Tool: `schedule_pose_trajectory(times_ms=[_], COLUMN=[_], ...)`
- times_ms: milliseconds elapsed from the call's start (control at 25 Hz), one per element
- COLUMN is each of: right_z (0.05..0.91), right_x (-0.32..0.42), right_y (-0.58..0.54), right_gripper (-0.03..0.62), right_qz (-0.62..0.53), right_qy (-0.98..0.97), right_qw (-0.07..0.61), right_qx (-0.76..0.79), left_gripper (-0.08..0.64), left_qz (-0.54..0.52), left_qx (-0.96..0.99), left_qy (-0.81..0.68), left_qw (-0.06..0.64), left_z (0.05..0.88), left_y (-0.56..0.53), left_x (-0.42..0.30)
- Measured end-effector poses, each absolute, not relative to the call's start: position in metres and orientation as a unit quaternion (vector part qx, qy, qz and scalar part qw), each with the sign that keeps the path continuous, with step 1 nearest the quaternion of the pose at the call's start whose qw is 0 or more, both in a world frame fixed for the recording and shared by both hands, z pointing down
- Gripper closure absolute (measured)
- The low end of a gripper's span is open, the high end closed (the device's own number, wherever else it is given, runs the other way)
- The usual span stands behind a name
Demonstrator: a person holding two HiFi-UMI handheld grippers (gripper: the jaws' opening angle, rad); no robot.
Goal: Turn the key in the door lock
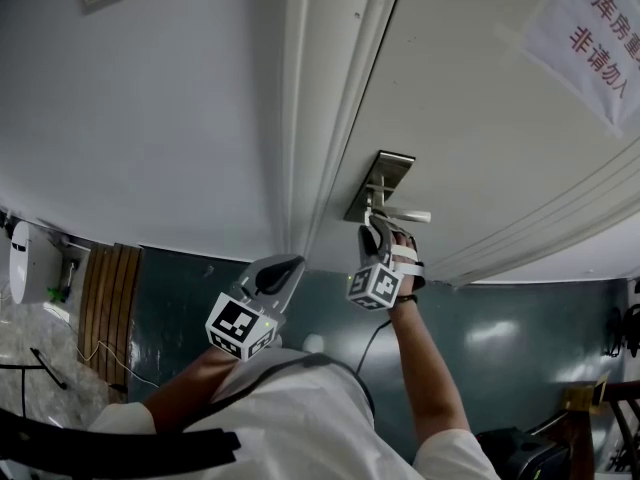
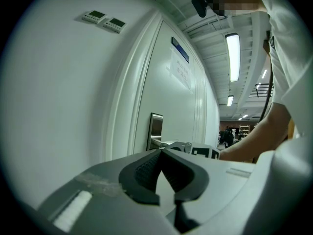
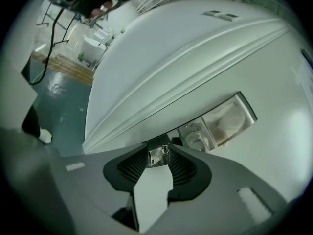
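The white door (image 1: 480, 118) carries a steel lock plate (image 1: 380, 183) with a lever handle (image 1: 402, 215). My right gripper (image 1: 374, 230) is up against the plate just below the handle. In the right gripper view the silver key head (image 3: 158, 155) sits between the fingertips of the right gripper (image 3: 158, 154), flat face toward the camera, below the lock plate (image 3: 220, 124). The jaws stand slightly apart around it and do not pinch it. My left gripper (image 1: 282, 268) hangs lower left by the door frame, shut and empty, tips together (image 2: 160, 151). It sees the lock plate (image 2: 155, 126) from the side.
A paper notice (image 1: 600, 38) with red characters is taped high on the door. Two wall controllers (image 2: 102, 21) sit on the wall left of the frame. A slatted wooden bench (image 1: 105, 298) and a white appliance (image 1: 30, 263) stand on the floor at left. People stand far down the corridor (image 2: 227, 136).
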State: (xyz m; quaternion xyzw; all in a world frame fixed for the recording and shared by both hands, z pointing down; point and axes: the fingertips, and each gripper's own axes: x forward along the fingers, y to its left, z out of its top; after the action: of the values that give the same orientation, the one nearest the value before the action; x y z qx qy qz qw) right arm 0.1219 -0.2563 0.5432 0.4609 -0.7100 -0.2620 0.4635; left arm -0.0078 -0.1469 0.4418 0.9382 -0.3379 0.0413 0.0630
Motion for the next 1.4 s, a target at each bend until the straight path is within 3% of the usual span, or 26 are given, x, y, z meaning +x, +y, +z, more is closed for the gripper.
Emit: schedule_pose_trajectory(times_ms=[320, 440, 720, 920, 1400], right_z=[0.498, 0.481, 0.439, 0.423, 0.43], right_x=[0.101, 0.097, 0.087, 0.089, 0.095], right_y=[-0.22, -0.203, -0.161, -0.149, -0.143], right_gripper=[0.478, 0.513, 0.583, 0.584, 0.584], right_qz=[-0.127, -0.053, 0.006, 0.023, 0.04], right_qy=[-0.799, -0.821, -0.832, -0.827, -0.818], right_qw=[0.254, 0.165, 0.058, 0.017, 0.026], right_qx=[0.53, 0.543, 0.552, 0.561, 0.574], left_gripper=[0.555, 0.555, 0.555, 0.555, 0.555], left_qz=[0.043, 0.043, 0.035, 0.022, 0.022], left_qx=[0.94, 0.941, 0.943, 0.944, 0.945], left_qy=[-0.332, -0.332, -0.328, -0.325, -0.322], left_qw=[0.062, 0.058, 0.046, 0.042, 0.049], left_z=[0.442, 0.439, 0.426, 0.415, 0.418], left_y=[-0.152, -0.153, -0.152, -0.151, -0.148], left_x=[-0.002, 0.0, -0.001, 0.0, 0.0])
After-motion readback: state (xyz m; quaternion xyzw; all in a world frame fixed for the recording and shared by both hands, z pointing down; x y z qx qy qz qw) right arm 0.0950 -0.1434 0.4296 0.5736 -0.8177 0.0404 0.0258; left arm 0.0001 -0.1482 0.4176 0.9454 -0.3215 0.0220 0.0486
